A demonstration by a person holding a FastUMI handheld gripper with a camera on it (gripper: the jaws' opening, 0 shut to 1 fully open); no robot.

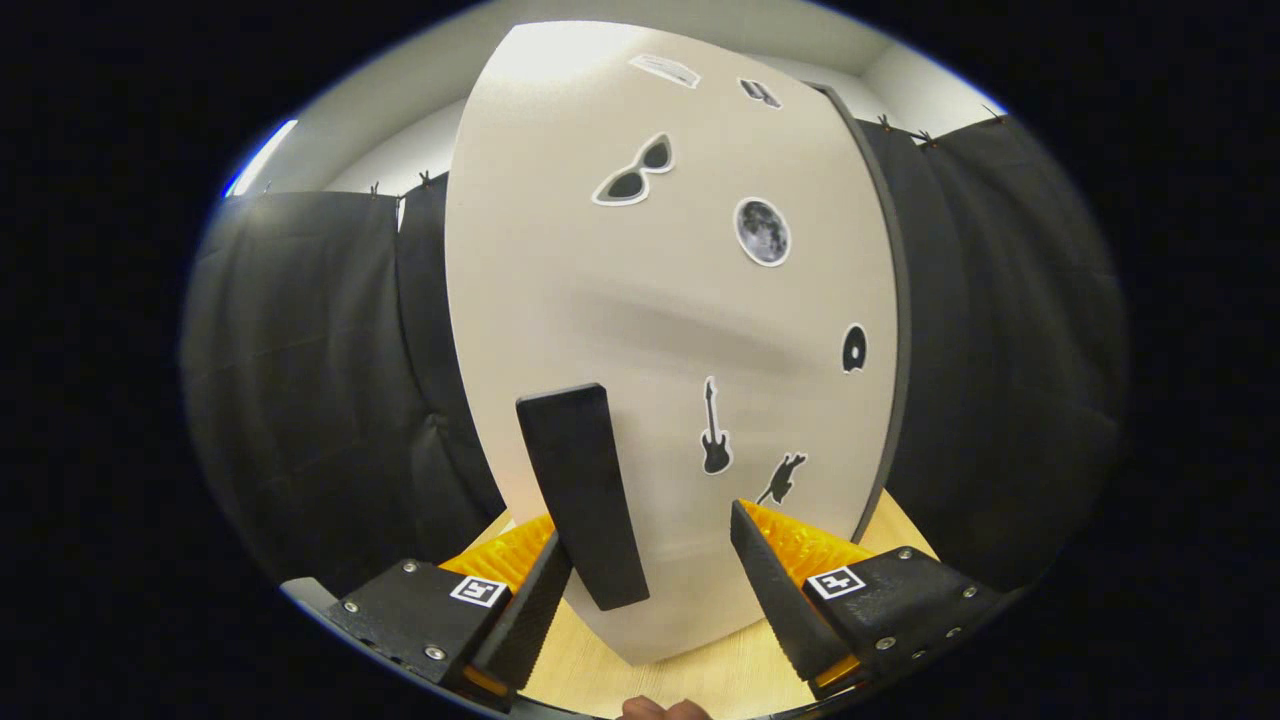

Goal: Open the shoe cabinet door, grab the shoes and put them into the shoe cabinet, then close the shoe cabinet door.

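My gripper (650, 590), seen along its two fingers: the jaws stand wide apart and hold nothing. A fingertip of my hand (665, 709) shows just below them, over the pale wooden tabletop (700, 675).

Between my fingers, and nearer the left one, is the dark handle (582, 490) of the shoe cabinet door (640, 330). The handle is a long black bar, slightly tilted, fixed to the lower part of the door; its lower end lies just beside my left finger, but I cannot tell whether they touch. My right finger stands clear of it.

The shoe cabinet door is a pale, flat panel standing upright on the tabletop just ahead of my fingers. It carries stickers: two guitars (715, 430) low down, a small dark disc near the right edge, a moon (762, 231) and a pair of sunglasses (634, 172) higher up. A dark edge of the shoe cabinet (898, 330) runs down the door's right side.

Beyond, black cloth (310, 380) hangs on both sides, with a white wall above.
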